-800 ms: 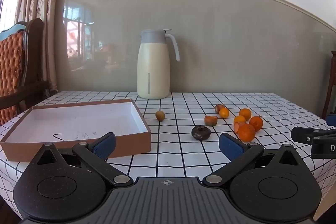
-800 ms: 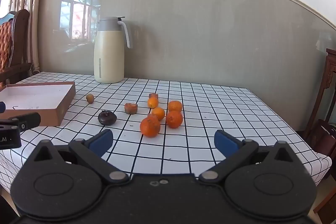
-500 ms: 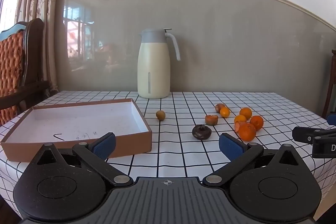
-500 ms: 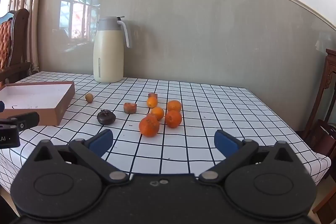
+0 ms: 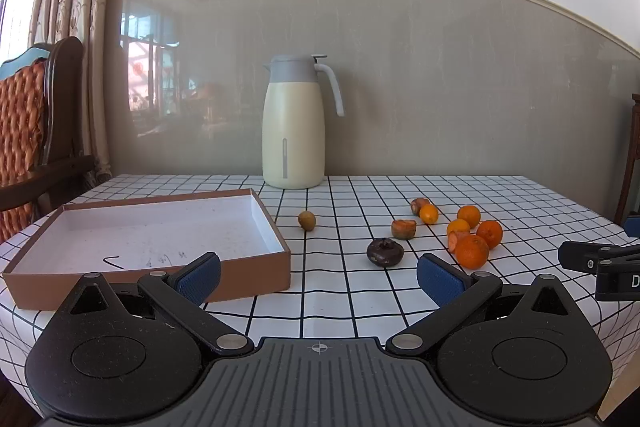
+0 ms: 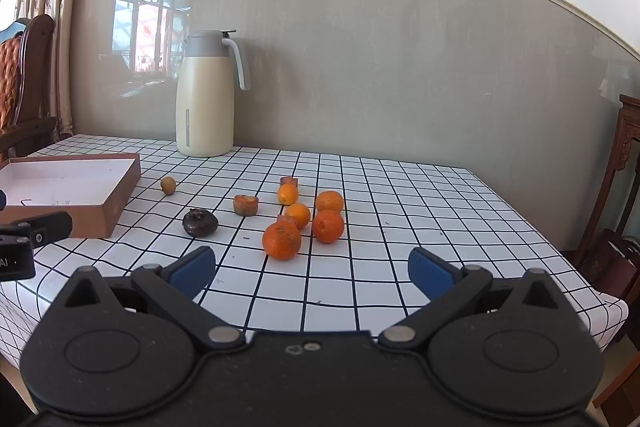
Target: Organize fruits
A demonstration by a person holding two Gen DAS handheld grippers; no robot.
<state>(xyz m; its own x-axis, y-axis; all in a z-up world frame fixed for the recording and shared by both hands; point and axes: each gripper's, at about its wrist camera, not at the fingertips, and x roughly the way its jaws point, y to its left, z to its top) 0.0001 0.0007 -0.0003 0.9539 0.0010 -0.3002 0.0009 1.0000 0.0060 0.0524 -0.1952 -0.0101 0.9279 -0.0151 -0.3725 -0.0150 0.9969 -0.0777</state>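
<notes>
Several oranges lie in a loose cluster on the checked tablecloth, the nearest one (image 6: 281,240) (image 5: 472,251) the biggest. Left of them sit a dark mangosteen (image 6: 200,222) (image 5: 384,252), a brown cut fruit (image 6: 245,205) (image 5: 404,229) and a small kiwi (image 6: 168,185) (image 5: 307,220). An empty brown cardboard box (image 5: 248,273) (image 6: 120,199) with a white inside rests at the left. My left gripper (image 5: 318,277) stands open near the box's front corner, nothing between its blue pads. My right gripper (image 6: 312,273) is open too, a short way in front of the oranges.
A cream thermos jug (image 5: 293,143) (image 6: 206,107) stands at the back by the wall. A wooden chair with an orange cushion (image 5: 24,131) is at the left. Another dark wooden chair (image 6: 616,211) stands past the table's right edge.
Both views have drifted only slightly; the fruits, box and jug lie where they were, and both grippers stay wide open.
</notes>
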